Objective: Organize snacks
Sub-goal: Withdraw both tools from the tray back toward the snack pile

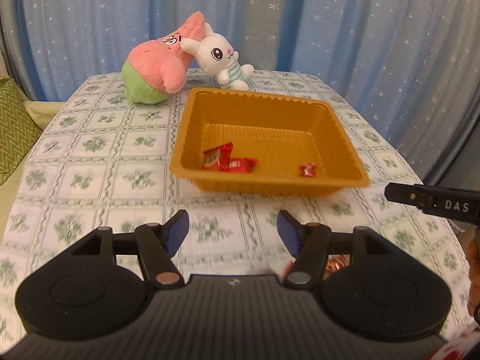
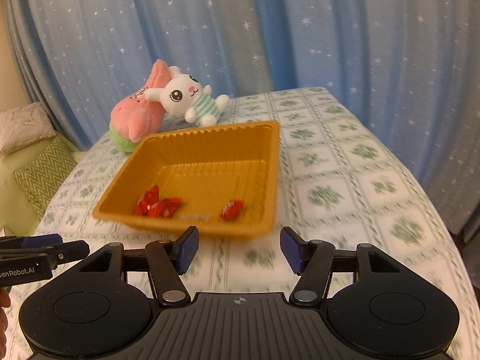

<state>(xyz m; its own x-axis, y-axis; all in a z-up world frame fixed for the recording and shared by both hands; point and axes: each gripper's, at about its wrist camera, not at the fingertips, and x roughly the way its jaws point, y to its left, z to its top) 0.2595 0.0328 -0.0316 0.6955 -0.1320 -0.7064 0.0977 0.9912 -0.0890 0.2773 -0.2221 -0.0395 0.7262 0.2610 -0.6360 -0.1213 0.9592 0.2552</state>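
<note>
- Blue star-print curtains [image 1: 345, 30] hang behind a table covered with a green floral tablecloth [image 1: 99, 162], and both views are smeared with motion blur near the front edge.
- The orange plastic tray [image 1: 345, 138] sits mid-table; inside, along its near wall, lie red-wrapped snacks: a small cluster [image 1: 228, 160] on the left and a lone red candy [image 1: 307, 169] to the right, well apart from the cluster.
- Left gripper [image 1: 232, 229] is spread wide with nothing between its blue pads; it hangs just short of the tray's near wall.
- Right gripper [image 2: 240, 249] is equally wide and holds nothing, also hanging just in front of the tray.
- More wrappers [image 1: 337, 265] peek out beneath the left tool's right linkage, largely hidden; I cannot tell how many remain there.
- Risk: a blind grab at those hidden pieces may miss or push them off the table's near edge.
- Risk: the tray looks light, so a finger nudging its wall could slide it toward the pink plush [image 1: 162, 63] and white bunny plush [image 1: 222, 57] behind it.
- Risk: the two tools sit close side by side; reaching for one wrapper together could clash them.
- Slick wrappers may squirt from a pinch.
</note>
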